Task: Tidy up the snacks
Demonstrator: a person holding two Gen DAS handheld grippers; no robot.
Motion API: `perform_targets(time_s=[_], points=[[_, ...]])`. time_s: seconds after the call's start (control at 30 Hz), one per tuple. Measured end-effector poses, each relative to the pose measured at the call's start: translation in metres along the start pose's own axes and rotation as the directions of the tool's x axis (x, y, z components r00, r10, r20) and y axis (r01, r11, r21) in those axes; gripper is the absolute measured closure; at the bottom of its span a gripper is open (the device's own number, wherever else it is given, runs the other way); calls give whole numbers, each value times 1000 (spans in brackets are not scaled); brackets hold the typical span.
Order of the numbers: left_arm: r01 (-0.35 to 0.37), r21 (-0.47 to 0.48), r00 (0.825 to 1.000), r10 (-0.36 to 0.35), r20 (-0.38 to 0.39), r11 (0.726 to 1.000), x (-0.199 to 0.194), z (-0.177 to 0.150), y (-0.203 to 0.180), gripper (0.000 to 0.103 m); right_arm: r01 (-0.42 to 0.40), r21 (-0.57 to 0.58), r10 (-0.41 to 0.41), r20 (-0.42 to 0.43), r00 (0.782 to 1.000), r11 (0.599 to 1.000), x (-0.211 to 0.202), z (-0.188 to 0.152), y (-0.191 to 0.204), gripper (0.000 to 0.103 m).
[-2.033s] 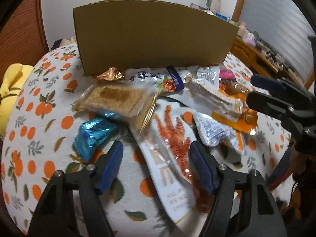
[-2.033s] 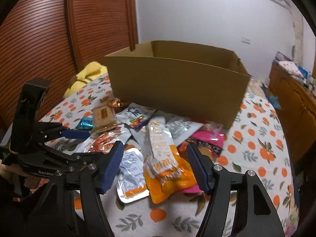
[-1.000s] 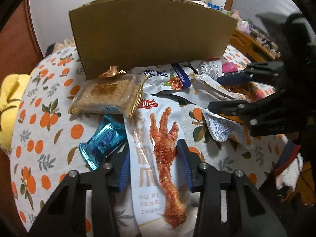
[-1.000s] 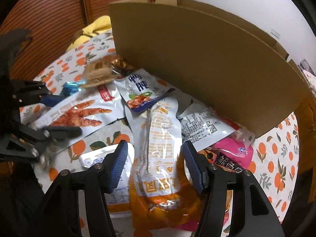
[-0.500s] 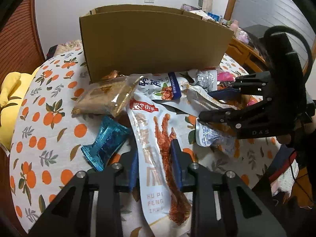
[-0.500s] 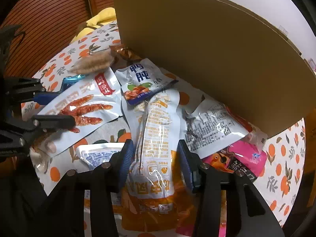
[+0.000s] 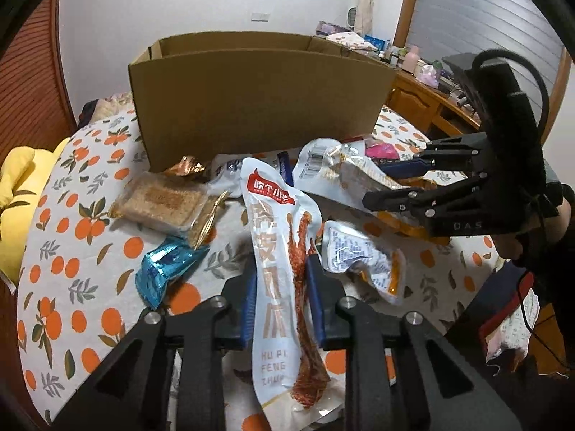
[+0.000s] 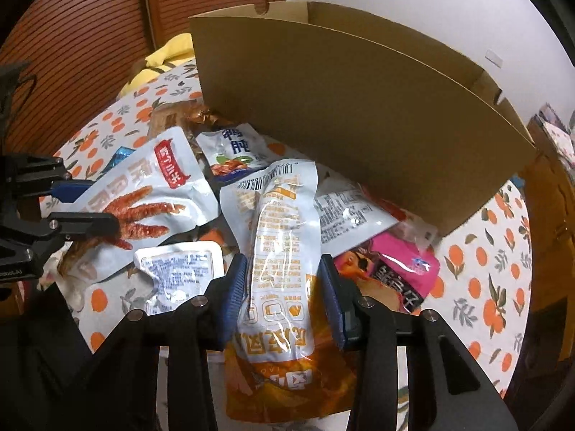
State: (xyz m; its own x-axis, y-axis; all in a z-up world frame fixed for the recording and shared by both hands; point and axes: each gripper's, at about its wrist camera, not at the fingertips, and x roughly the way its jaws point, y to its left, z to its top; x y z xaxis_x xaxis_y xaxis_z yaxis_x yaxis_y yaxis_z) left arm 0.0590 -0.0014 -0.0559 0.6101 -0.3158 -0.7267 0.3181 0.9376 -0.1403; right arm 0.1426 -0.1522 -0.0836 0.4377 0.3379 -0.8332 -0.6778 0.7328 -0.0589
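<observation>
Both tongs were wide apart over the pile one second ago; now each is clenched on a packet. The left gripper (image 7: 280, 287) is closing on the long white plastic pouch with a red chicken foot printed on it (image 7: 284, 251), and its blue pads press the pouch from both sides. The right gripper (image 8: 284, 298) is closing on the long white-and-orange plastic snack bag (image 8: 284, 251), which sits between its pads. Both packets now stand up a little from the orange-patterned tablecloth (image 7: 72, 251), so I judge the lifting has begun. The open brown cardboard box (image 8: 359, 107) stands behind both tongs, beyond the pile, and is probably the goal.
</observation>
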Motion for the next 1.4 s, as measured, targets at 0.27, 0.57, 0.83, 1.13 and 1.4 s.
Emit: perform_targets(time_s=[0.27,0.57,0.83,1.13,1.4], points=[[0,-5,1000,0,27,1000,-4,2,0,85,-3,32,2,29,1000,999,-8,-8,-1,63],[12,4,998,-12,57,1000,-14,4,-6,86,1,54,-4,49,999,999,-13,-14,-6,63],[19,-4,994,-18,105,1000,-27,11,-5,87,11,68,-17,90,996,998,-28,-16,-11,63],[17,-11,988,-16,155,1000,-32,22,-3,89,19,72,-29,141,990,997,-47,-11,-10,63],[31,-21,980,-26,195,999,-40,27,-2,103,21,77,-33,167,985,997,-55,-8,-11,63]])
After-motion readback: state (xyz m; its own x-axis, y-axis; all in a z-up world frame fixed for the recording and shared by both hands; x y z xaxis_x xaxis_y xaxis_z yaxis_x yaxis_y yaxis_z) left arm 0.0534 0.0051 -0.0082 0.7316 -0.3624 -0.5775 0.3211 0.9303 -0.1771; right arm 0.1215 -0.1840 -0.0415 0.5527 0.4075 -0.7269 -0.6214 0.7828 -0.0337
